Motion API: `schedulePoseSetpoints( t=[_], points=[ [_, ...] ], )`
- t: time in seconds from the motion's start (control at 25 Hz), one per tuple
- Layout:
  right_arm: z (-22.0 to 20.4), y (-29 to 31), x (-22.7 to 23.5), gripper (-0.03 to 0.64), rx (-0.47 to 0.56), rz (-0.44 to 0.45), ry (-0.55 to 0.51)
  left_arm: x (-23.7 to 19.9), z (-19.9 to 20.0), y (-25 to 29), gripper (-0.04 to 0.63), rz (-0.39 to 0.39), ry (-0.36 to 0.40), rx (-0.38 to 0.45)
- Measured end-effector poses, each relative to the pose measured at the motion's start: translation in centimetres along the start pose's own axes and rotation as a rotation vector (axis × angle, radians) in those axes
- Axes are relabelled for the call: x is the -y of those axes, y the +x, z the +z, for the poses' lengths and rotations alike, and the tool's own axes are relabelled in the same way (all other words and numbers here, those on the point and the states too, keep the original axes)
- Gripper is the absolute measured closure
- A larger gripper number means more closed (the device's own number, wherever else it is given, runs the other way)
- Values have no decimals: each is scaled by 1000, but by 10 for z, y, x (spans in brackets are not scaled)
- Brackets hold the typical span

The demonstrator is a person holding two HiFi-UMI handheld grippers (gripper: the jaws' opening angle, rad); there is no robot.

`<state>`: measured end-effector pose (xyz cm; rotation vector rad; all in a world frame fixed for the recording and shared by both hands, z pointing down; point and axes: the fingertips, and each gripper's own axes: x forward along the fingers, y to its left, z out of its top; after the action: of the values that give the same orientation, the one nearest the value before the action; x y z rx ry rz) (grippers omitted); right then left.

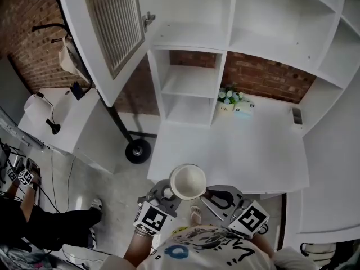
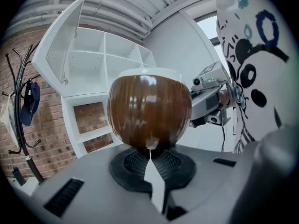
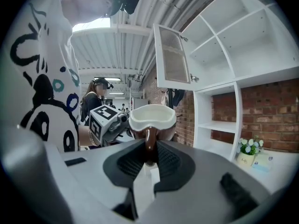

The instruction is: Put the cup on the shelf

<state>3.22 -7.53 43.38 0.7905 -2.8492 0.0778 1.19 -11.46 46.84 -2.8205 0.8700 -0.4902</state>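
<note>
Head view: left gripper [image 1: 167, 190] jaws are being pressed together, tips against the brown wall of the cup [image 1: 188, 181]. The cup is being held before the desk [image 1: 247, 151], below the shelf [image 1: 191, 83]. Right gripper [image 1: 211, 194] jaws are being clamped on its handle. The pot [image 1: 226, 109] label is too small to read.

Cup [image 1: 188, 180]: 1 piece, glossy brown outside, white inside, empty, upright, mouth up. It hung clear of any surface, just off the near edge of the white shelf [image 1: 191, 83] unit's desk top. Its handle was pinched in the right gripper [image 3: 148, 154].
</note>
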Motion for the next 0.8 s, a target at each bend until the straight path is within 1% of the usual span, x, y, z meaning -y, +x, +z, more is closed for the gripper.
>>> schedulePoseSetpoints(
  t=[0.2, 0.36, 0.6, 0.8],
  points=[
    [6, 1, 25, 555, 20, 19, 16, -14, 7, 19, 577, 22, -6, -3],
    [6, 0, 40, 555, 30, 43, 8, -20, 11, 31, 577, 39, -11, -7],
    [4, 0, 66, 555, 43, 43, 34, -30, 13, 54, 577, 48, -25, 9],
    [6, 0, 85, 555, 68, 49, 59, -40, 19, 68, 577, 80, -19, 14]
  ],
)
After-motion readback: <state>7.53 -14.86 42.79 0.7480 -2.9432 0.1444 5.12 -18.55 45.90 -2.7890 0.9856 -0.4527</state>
